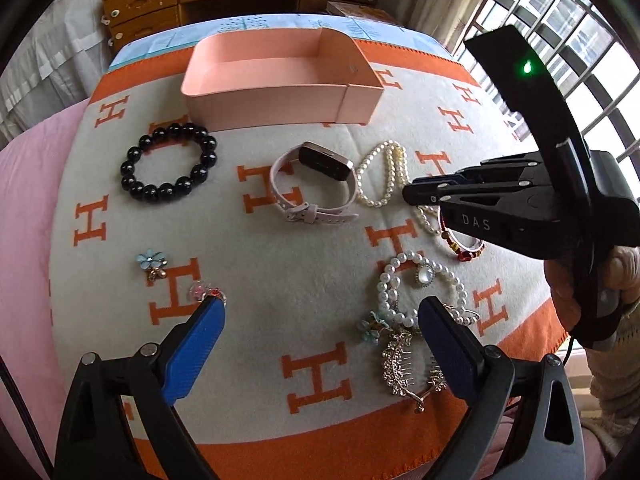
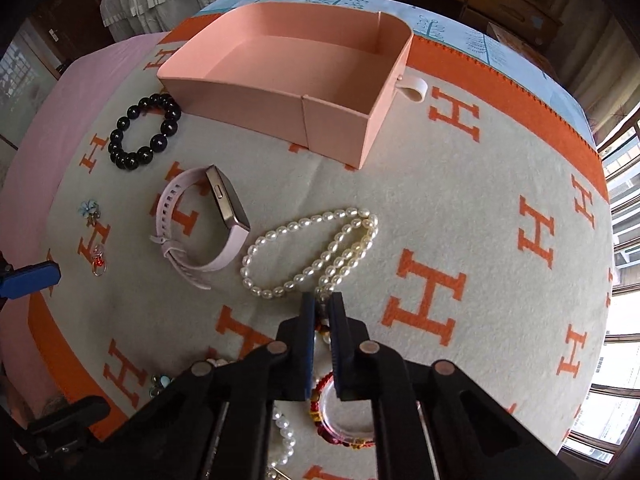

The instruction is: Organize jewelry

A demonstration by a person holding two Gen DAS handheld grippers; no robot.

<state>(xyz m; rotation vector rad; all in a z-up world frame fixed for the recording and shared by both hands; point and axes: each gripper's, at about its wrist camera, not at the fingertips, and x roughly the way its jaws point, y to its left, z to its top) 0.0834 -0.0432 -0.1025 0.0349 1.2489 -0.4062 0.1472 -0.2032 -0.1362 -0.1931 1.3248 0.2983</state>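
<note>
On the orange-and-cream blanket [image 2: 460,216], the right gripper [image 2: 320,312] has its fingers nearly together over the near end of the pearl necklace [image 2: 312,252]; whether they pinch it cannot be told. The left gripper [image 1: 320,320] hovers with fingers wide apart. The pink box [image 1: 352,96] sits beyond the black bead bracelet [image 1: 170,162] and pink watch [image 1: 316,184].

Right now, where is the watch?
The watch lies mid-blanket in both views, between the black bead bracelet and the pearl necklace, in front of the pink box.
</note>
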